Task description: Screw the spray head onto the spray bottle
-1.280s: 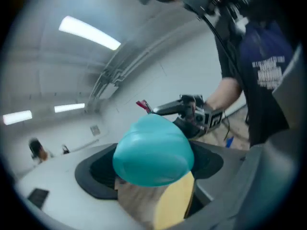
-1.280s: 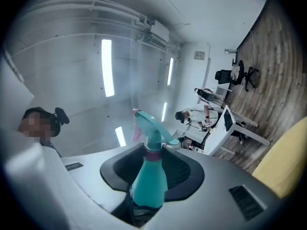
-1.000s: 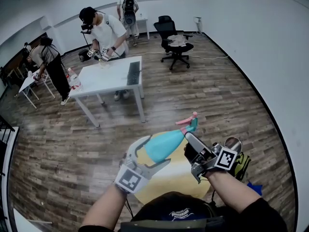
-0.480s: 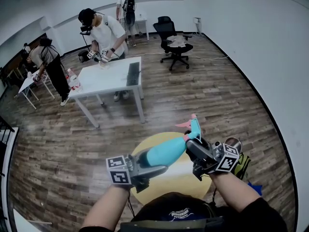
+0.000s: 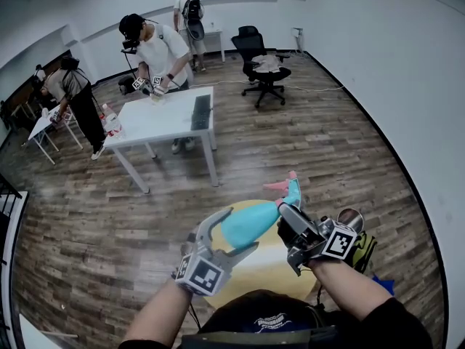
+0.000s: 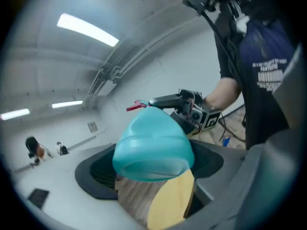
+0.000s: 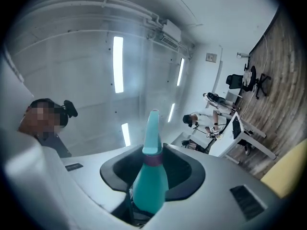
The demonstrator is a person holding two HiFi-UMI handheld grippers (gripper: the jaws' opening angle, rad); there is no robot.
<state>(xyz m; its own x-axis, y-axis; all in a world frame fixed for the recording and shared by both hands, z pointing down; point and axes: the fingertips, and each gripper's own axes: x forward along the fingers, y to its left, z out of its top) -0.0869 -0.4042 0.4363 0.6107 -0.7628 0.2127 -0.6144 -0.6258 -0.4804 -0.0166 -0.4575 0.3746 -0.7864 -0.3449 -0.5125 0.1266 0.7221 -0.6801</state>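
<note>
Office chair (image 5: 260,60): one, black, far across the floor.
Round yellow top (image 5: 265,266): one, beneath the bottle.
Bottle (image 5: 247,220): one, teal, in midair, base clamped by left gripper (image 5: 232,233).
Spray head (image 5: 289,191): one, on the bottle's neck; right gripper (image 5: 288,213) jaws have just been closing, now pinching it.

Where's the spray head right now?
In the head view, right of centre, the spray head sits on the neck of the teal bottle, between the jaws of the right gripper, which have just been closing on it.
</note>
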